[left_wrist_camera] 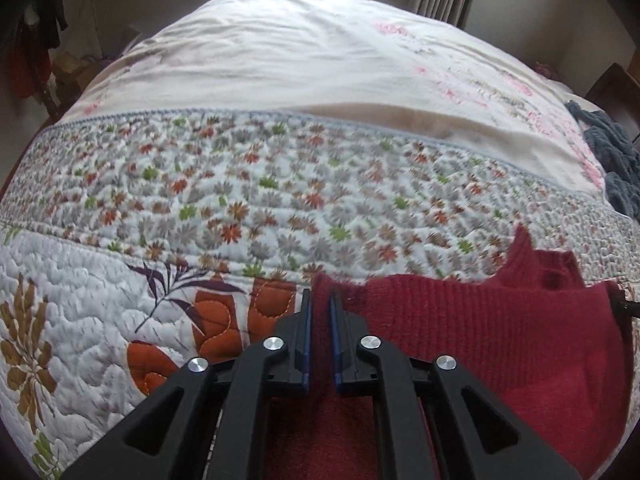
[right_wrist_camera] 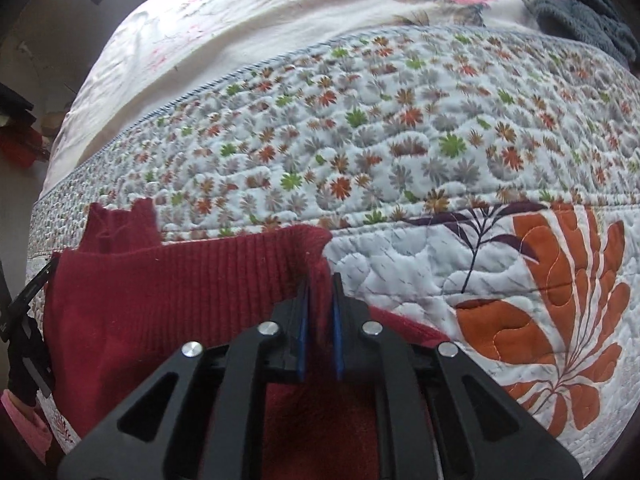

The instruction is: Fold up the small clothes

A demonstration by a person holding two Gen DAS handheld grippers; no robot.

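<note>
1. A bed fills both views, covered by a quilted bedspread (left_wrist_camera: 280, 184) printed with small flowers and big orange leaves; a cream floral sheet (left_wrist_camera: 280, 60) lies further back and a grey knitted blanket (left_wrist_camera: 612, 152) sits at the far right edge.
2. The task's thing, a dark red knitted sweater (left_wrist_camera: 480, 320), lies on the near part of the bedspread, its ribbed edge stretched between the two tools and a cuff-like end sticking up behind it.
3. The left hand-held gripper (left_wrist_camera: 320, 300) is clamped on the left corner of that ribbed edge; red knit fills the narrow gap between its blue pads.
4. The right hand-held gripper (right_wrist_camera: 320, 284) is clamped likewise on the sweater (right_wrist_camera: 160, 300) at the opposite corner, with fabric bunched up between its jaws.
5. Judged from this, the step in hand is carrying the gripped edge over to make a fold.
6. To do it well, keep both corners level and the edge taut between them, so the knit does not sag in the middle.
7. Move the two tools together at one pace, lay the edge squarely on the layer below, and release only once it rests flat.
8. The thick knit may slip if the grip slackens, and the loose end behind may get caught in the fold.
</note>
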